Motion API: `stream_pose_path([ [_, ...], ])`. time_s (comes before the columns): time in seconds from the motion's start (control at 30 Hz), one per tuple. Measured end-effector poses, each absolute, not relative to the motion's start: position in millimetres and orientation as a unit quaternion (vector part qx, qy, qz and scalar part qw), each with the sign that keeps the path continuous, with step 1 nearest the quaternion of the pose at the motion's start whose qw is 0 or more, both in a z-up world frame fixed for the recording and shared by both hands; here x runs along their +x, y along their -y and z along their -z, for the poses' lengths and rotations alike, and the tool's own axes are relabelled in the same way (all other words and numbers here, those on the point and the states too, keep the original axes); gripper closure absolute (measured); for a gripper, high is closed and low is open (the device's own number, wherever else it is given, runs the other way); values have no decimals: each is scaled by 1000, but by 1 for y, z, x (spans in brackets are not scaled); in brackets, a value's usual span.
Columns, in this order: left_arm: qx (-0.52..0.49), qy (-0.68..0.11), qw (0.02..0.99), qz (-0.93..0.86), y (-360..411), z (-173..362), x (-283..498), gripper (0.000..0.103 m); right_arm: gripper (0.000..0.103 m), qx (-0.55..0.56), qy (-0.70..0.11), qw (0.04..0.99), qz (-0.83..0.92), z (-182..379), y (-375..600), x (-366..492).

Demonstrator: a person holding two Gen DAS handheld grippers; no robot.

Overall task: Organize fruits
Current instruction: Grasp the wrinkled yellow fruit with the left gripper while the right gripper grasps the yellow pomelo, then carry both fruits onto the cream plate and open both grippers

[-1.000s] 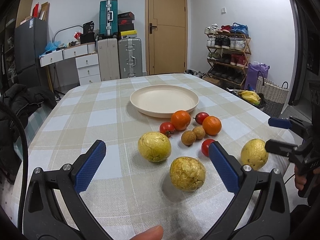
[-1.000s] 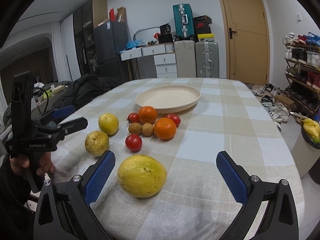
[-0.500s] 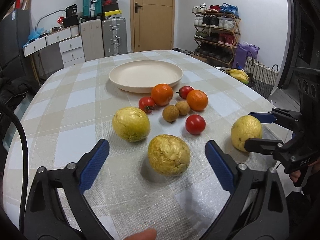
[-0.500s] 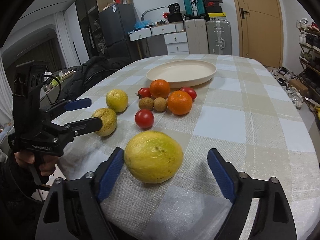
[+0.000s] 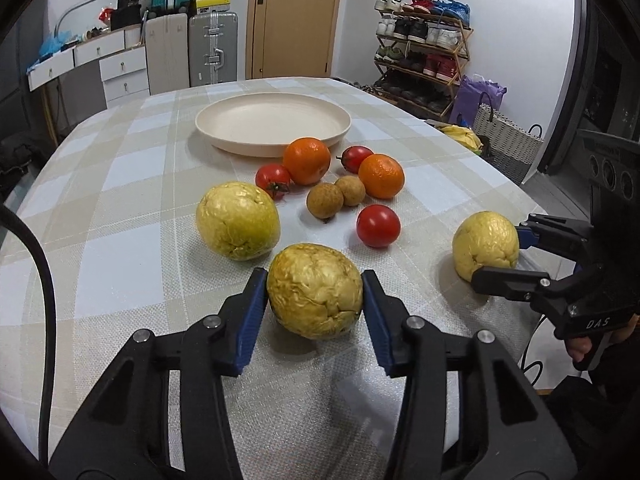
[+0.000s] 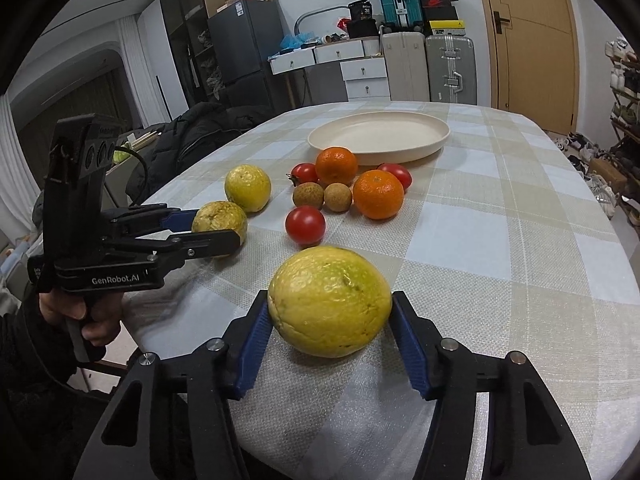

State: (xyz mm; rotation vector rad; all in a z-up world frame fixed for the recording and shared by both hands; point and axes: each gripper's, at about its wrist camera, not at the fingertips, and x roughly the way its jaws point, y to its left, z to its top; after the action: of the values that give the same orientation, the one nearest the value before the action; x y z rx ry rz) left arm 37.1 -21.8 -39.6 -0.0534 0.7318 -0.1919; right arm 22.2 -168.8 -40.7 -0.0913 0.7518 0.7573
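Nothing has been placed yet: the plate point(image 5: 272, 122) is bare, and all the fruit is on the cloth on the near side of it. The left gripper point(image 5: 315, 294) has just been closing, and its jaws are now pinched on the wrinkled yellow fruit point(image 5: 315, 290), both blue pads against its sides, fruit not yet lifted as far as can be judged. The right gripper point(image 6: 330, 316) has likewise just been closing around the smooth yellow fruit point(image 6: 330, 300); the left pad is touching the skin, the right pad looks to be in contact, so a grip is judged made, fruit apparently on the cloth. A third yellow fruit point(image 5: 238, 220) is untouched, nearer the plate than the gripped ones. Closest to the plate a cluster is left: two oranges point(image 5: 307, 160), three tomatoes point(image 5: 378, 226) and two small brown fruits point(image 5: 325, 200), the far orange just beside the plate rim. Progress is judged as the very start: two grasps made, zero transfers. Left to do: both held fruits carried to the plate, then the third yellow fruit and the seven small pieces. Risk noted: round fruit may roll off the shallow rim if released high.
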Motion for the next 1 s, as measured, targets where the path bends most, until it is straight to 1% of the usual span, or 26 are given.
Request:
stream_pose_path([
  [0.33, -8, -329, 939, 103, 32, 27, 29, 59, 44, -35, -335, 872, -355, 33, 173, 21],
  [0.5, -18, -311, 945, 97, 28, 15, 26, 59, 44, -21, -328, 879, -346, 28, 177, 27],
  [1.0, -25, -277, 958, 68, 15, -15, 41, 59, 44, 9, -303, 894, -329, -8, 175, 57],
])
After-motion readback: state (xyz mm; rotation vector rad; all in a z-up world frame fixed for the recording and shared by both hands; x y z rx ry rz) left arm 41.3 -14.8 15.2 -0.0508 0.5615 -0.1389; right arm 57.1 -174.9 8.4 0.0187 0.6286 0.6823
